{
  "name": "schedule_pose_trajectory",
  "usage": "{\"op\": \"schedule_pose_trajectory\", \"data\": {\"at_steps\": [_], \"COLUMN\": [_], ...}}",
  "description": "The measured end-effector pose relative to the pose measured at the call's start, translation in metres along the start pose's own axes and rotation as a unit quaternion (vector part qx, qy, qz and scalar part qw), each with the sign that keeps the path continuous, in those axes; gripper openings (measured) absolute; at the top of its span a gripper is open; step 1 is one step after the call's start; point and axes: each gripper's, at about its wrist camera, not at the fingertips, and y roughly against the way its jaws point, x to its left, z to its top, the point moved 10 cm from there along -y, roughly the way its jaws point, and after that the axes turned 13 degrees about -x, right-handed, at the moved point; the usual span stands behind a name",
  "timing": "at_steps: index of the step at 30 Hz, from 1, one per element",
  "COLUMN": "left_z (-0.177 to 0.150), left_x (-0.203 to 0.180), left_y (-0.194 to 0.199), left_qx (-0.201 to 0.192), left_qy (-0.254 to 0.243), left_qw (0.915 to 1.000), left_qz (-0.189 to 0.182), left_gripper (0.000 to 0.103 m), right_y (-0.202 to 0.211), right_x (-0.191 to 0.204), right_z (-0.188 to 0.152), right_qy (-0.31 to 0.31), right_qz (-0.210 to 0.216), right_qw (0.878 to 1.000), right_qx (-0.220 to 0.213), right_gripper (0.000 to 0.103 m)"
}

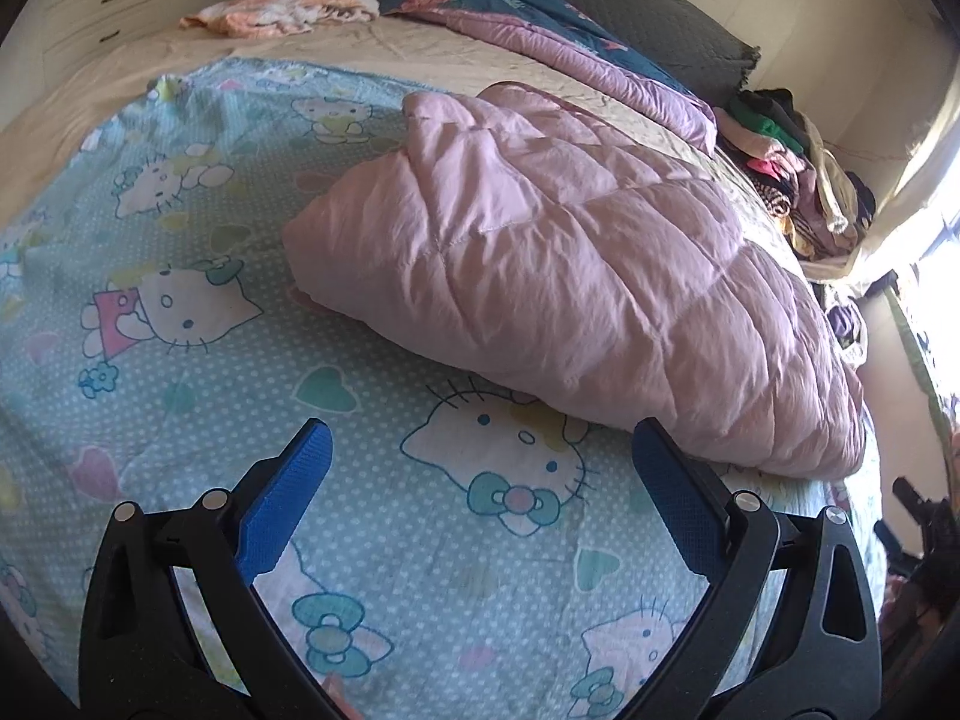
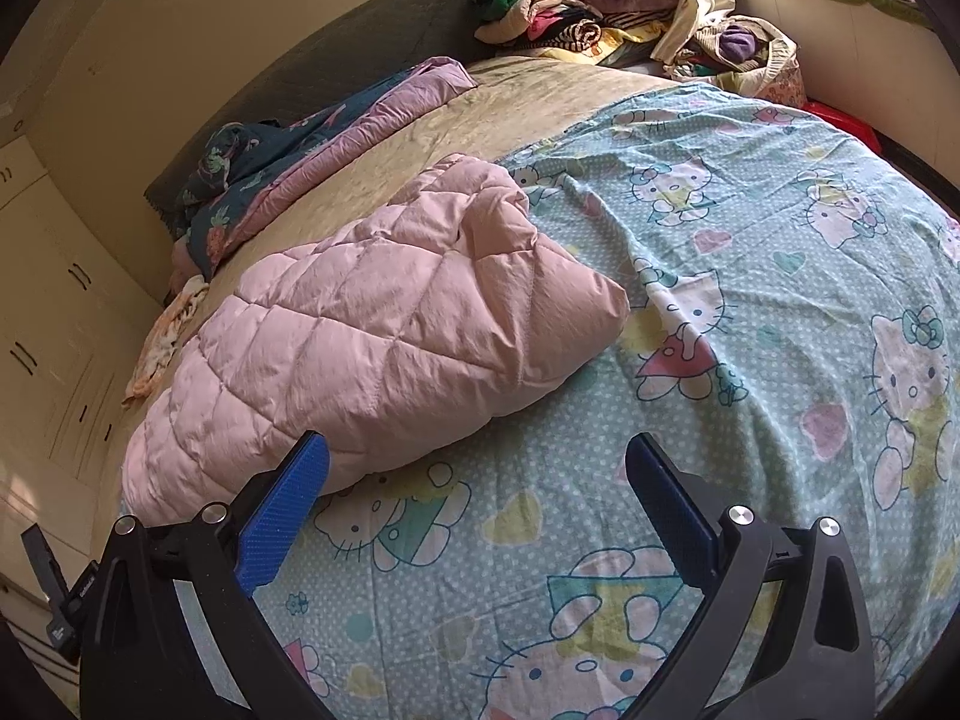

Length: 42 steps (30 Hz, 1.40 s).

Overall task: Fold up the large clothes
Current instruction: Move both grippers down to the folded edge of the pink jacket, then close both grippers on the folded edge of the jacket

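A pink quilted puffer garment lies folded in a thick bundle on a light blue cartoon-cat sheet spread over the bed. In the right wrist view the same pink garment lies left of centre on the sheet. My left gripper is open and empty above the sheet, its right finger close to the garment's near edge. My right gripper is open and empty, its left finger just in front of the garment's near edge.
A dark floral quilt with pink lining lies bunched at the bed's far side. A heap of mixed clothes sits at one corner. A peach cloth lies near white drawers. A dark headboard cushion lines the wall.
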Motion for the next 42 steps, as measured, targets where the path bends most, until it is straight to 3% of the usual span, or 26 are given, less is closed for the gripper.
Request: {"op": "schedule_pose_trajectory", "data": {"at_steps": [5,13,29,42], "left_z": [0.015,0.029,0.034,0.035], "left_x": [0.004,0.011,0.016,0.015], "left_y": [-0.009,-0.032,-0.079,-0.106], "left_qx": [-0.009,0.009,0.031,0.015], "left_qy": [0.021,0.1,0.147,0.199], "left_qw": [0.9997,0.9948,0.9885,0.9789], "left_qz": [0.004,-0.016,-0.016,-0.043], "left_gripper": [0.093,0.093,0.095,0.095], "right_y": [-0.022,-0.055,-0.097,-0.124], "right_x": [0.002,-0.003,-0.01,-0.017], "right_z": [0.001,0.006,0.004,0.007], "right_qy": [-0.013,-0.028,-0.041,-0.082], "right_qz": [0.001,-0.011,-0.008,0.011], "right_qw": [1.0,0.999,0.997,0.995], "right_qx": [0.019,0.038,0.061,0.06], "right_gripper": [0.099,0.099,0.099,0.099]}}
